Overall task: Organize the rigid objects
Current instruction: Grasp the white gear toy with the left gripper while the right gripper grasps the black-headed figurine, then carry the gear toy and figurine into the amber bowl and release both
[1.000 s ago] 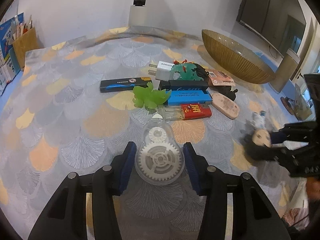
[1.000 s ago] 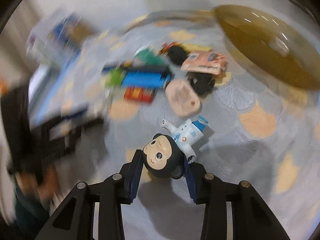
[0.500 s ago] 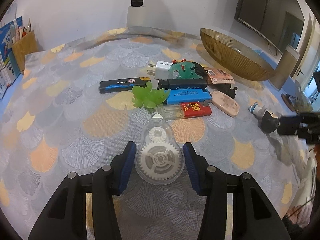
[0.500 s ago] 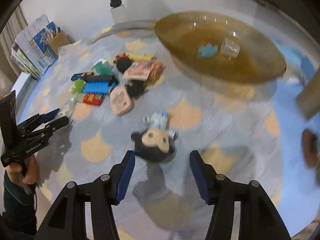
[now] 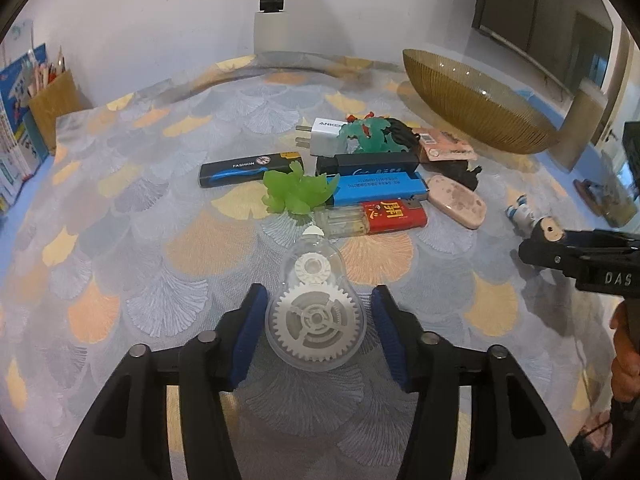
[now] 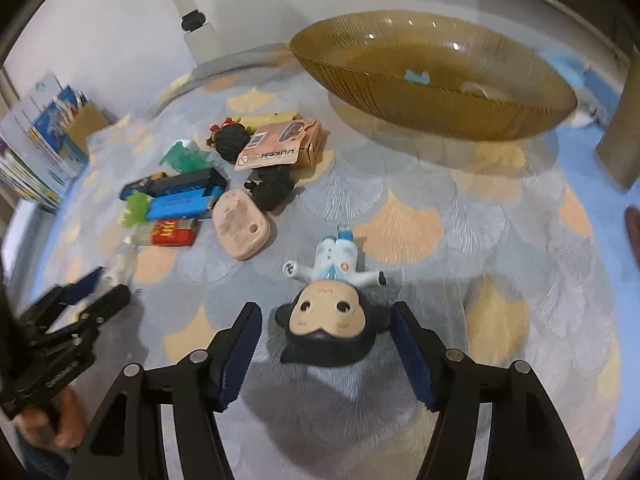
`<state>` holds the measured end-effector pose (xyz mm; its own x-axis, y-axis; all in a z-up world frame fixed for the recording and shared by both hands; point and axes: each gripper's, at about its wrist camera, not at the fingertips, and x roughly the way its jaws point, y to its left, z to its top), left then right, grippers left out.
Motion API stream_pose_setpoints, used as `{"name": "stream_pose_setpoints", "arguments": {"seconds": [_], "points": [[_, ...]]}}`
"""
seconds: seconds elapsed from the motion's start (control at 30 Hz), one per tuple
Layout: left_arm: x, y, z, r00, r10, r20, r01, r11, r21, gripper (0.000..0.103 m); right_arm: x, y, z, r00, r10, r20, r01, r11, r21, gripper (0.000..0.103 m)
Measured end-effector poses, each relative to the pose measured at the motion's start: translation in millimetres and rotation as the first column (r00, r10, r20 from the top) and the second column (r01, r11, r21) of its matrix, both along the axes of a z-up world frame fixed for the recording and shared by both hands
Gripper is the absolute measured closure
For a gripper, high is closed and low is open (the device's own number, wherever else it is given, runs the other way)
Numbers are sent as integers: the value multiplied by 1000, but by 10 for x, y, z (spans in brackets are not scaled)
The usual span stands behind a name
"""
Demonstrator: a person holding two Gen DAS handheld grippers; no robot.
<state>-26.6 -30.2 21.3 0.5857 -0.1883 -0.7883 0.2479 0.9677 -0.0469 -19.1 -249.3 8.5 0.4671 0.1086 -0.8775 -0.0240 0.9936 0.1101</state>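
Note:
A clear correction tape dispenser with white gears lies flat on the patterned tablecloth. My left gripper is shut on it, its blue pads against the sides. A small figurine with black hair and a white-and-blue body lies face up, head toward me. My right gripper is open around that head, with a narrow gap on each side. The left wrist view shows the figurine at the far right beside my right gripper. In the right wrist view my left gripper sits blurred at the lower left.
An amber glass bowl at the back right holds a blue piece and a clear one. Mid-table cluster: blue lighter, red lighter, black lighter, green toy, pink case, white charger. A pen holder stands far left.
My right gripper let go of the figurine, drew back, then came in again around its head with wider jaws. The figurine now lies face up. The left gripper and dispenser stayed put.

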Motion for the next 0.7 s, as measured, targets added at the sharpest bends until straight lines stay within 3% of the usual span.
{"name": "stream_pose_setpoints", "arguments": {"seconds": [0.03, 0.1, 0.23, 0.37, 0.5, 0.7], "points": [[-2, -7, 1, 1000, 3, 0, -3, 1000, 6, 57, 0, -4, 3, 1000, 3, 11, -2, 1000, -28, 49], [-14, 3, 10, 1000, 12, -5, -12, 1000, -11, 57, -13, 16, 4, 999, 20, 27, -19, 998, -62, 49], [-86, -13, 107, 1000, 22, 19, -21, 1000, -20, 57, -74, -58, 46, 998, 60, 31, -61, 998, 15, 49], [-115, -75, 448, 997, 2, 82, 4, 997, -73, 57, -131, -142, 267, 994, 73, 81, -79, 995, 68, 49], [-39, -231, 855, 986, -46, 163, 61, 994, -90, 57, -127, -398, 698, 986, 35, 165, -60, 987, 150, 49], [336, -748, 1489, 945, -141, 296, 173, 981, -84, 57, 32, -890, 1420, 945, -77, 317, 30, 988, 151, 49]]}}
